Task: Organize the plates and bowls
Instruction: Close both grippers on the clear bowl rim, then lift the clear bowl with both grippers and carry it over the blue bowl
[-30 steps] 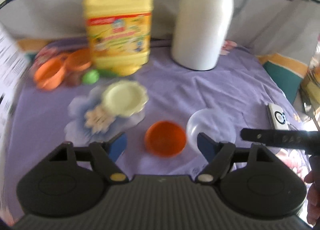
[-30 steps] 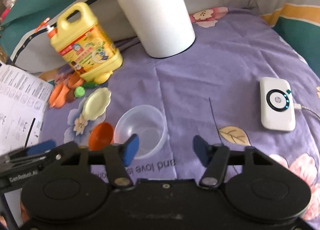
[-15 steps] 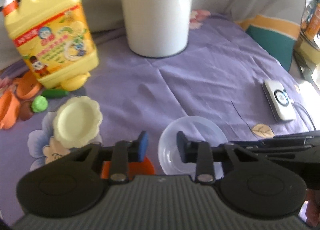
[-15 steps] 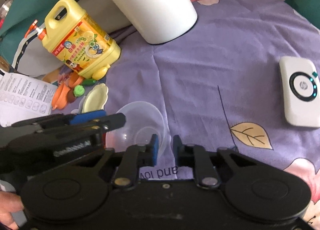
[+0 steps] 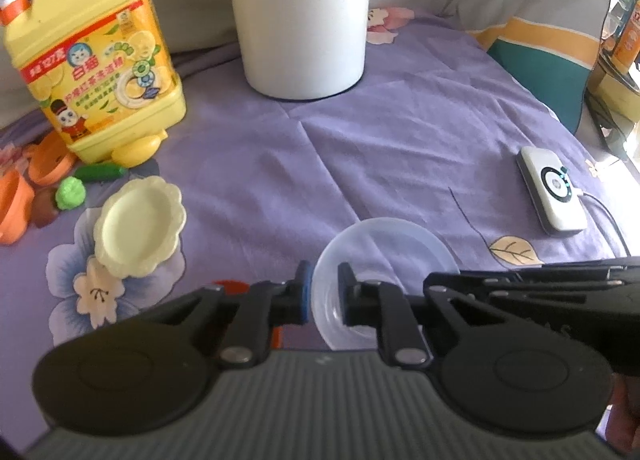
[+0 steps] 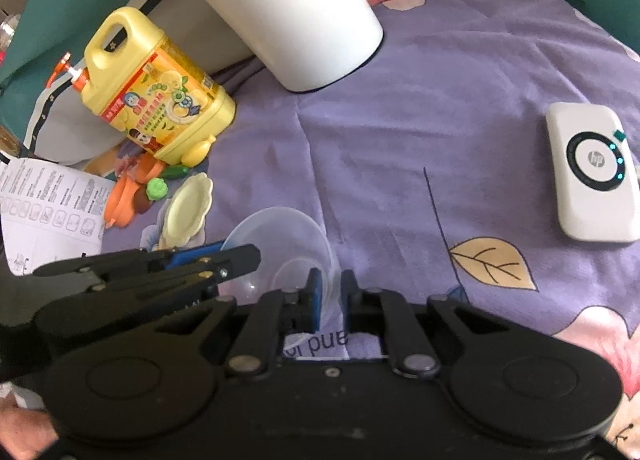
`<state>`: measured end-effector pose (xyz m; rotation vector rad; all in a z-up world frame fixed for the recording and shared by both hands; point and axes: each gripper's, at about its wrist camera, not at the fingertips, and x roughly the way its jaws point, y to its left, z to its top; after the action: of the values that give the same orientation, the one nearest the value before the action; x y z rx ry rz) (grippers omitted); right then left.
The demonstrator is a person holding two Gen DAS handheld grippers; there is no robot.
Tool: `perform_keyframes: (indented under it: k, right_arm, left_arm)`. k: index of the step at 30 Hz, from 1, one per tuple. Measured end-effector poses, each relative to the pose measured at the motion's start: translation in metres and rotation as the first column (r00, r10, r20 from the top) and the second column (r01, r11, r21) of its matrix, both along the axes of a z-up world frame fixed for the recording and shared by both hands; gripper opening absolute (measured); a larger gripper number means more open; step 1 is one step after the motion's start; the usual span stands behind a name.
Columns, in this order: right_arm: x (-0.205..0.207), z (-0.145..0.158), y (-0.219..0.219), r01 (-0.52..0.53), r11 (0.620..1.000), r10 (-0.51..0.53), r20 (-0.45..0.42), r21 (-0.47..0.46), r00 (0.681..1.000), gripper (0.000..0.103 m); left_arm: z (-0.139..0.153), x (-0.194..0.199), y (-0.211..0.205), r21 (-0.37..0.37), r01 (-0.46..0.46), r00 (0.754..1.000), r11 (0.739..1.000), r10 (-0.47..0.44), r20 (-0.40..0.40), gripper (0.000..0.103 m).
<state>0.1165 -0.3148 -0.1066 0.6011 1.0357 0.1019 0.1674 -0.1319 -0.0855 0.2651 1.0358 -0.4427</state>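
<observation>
Now, from my left to my right: at the far left lie orange cups [image 5: 16, 196], a green toy [image 5: 70, 192] and a printed sheet [image 6: 44, 200], with the yellow jug [image 5: 96, 60] standing behind them and the pale plate [image 5: 138, 226] just in front on the purple cloth [image 5: 400, 148]. Under my left gripper [image 5: 322, 294] a sliver of the orange bowl [image 5: 228, 285] shows, mostly hidden by the tool. That gripper's jaws have just been closing, and they now pinch the left rim of the clear bowl [image 5: 384, 256], one pad outside the wall and one inside. The clear bowl sits on the cloth near me, just right of the orange bowl and well in front of the white canister [image 5: 298, 16]. My right gripper [image 6: 330, 300] has also just been closing, and its pads clamp the bowl's right rim the same way, blue pad inside, dark pad outside. So both tools hold the one bowl, on opposite sides of it. Farther right lies the white charger [image 6: 592, 172], well apart from the bowl, with a leaf print [image 6: 488, 264] between them.
</observation>
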Motion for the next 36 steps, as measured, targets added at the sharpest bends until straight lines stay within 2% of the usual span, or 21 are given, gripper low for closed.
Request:
perform_keyframes:
  k: [12, 23, 31, 36]
  right_arm:
    - [-0.022, 0.036, 0.014, -0.033, 0.999, 0.035, 0.05, -0.03, 0.998, 0.01]
    - [-0.053, 0.073, 0.049, -0.122, 0.991, 0.128, 0.105, -0.058, 0.986, 0.01]
    - [-0.071, 0.09, 0.089, -0.221, 0.973, 0.227, 0.109, -0.064, 0.968, 0.01]
    - [-0.078, 0.094, 0.132, -0.322, 0.944, 0.327, 0.09, -0.065, 0.941, 0.01]
  left_arm:
    - [0.048, -0.04, 0.026, -0.053, -0.049, 0.998, 0.997, 0.052, 0.046, 0.014]
    - [0.085, -0.086, 0.071, -0.084, -0.104, 0.988, 0.991, 0.112, 0.103, 0.014]
    - [0.096, -0.121, 0.114, -0.085, -0.149, 0.979, 0.985, 0.159, 0.126, 0.014]
    - [0.096, -0.137, 0.156, -0.071, -0.208, 0.969, 0.976, 0.215, 0.121, 0.014]
